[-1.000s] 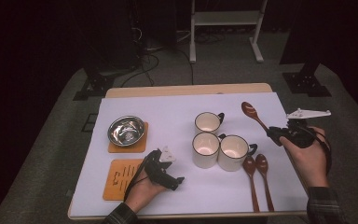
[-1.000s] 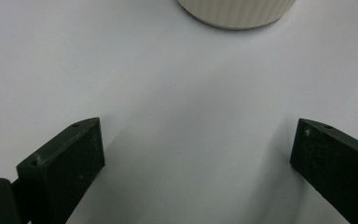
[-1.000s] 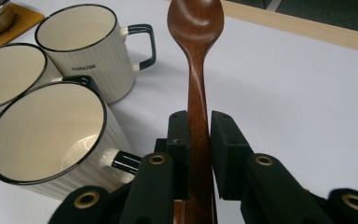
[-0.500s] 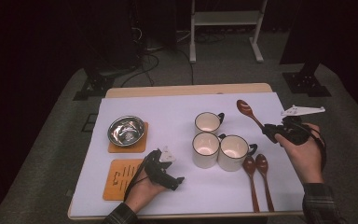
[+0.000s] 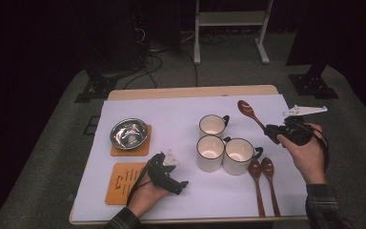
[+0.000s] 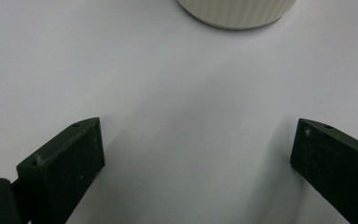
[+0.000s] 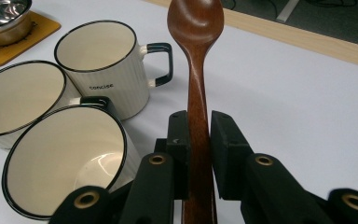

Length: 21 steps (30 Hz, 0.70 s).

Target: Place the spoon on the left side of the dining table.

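Two black pads of the right tool (image 7: 199, 128) clamp the handle of a brown wooden spoon (image 7: 196, 42), which stands up between them in the right gripper view with its bowl at the top; the lower end of the handle is hidden behind the tool's own body. In the high view the right tool (image 5: 272, 134) hangs above the right part of the counter (image 5: 171, 107), and the spoon (image 5: 248, 110) slants from it up and left, off the white cover. Just left of it stand three cream mugs (image 5: 212, 126), close together; in the right gripper view the two nearer mugs are cut off by the frame edge. Two more wooden spoons (image 5: 262, 183) lie side by side below the mugs. The left tool (image 5: 181, 183) rests low on the counter, jaws wide with bare white cover between them; ahead of it, one mug's base (image 6: 235, 11) is cropped at the top.
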Available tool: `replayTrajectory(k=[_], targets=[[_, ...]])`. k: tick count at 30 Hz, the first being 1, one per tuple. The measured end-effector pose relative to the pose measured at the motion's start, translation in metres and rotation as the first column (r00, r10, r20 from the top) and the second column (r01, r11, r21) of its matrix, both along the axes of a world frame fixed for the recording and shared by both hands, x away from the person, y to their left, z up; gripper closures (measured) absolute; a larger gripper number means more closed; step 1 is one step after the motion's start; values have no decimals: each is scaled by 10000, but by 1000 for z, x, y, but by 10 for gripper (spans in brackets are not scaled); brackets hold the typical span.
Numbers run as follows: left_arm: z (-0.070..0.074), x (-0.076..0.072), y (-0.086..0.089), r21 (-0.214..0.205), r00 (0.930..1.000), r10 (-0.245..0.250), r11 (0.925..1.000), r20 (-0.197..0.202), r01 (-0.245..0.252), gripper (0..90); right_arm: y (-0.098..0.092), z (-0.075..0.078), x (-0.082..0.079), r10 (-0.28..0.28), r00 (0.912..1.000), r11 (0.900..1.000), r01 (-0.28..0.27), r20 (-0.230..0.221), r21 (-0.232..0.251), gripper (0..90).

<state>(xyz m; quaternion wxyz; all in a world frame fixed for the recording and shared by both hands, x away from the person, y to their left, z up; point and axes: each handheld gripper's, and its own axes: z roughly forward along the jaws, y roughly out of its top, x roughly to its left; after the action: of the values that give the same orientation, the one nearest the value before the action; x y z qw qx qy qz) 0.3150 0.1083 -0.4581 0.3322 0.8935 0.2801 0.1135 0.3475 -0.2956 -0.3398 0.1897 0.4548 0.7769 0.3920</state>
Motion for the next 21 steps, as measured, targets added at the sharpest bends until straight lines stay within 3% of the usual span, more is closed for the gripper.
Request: replayTrajectory(k=[21], targets=[[0,0,0,22,10000,-17,10000,7,17,17,16,6,9,360,9993,9993,-360,124,-23,775]])
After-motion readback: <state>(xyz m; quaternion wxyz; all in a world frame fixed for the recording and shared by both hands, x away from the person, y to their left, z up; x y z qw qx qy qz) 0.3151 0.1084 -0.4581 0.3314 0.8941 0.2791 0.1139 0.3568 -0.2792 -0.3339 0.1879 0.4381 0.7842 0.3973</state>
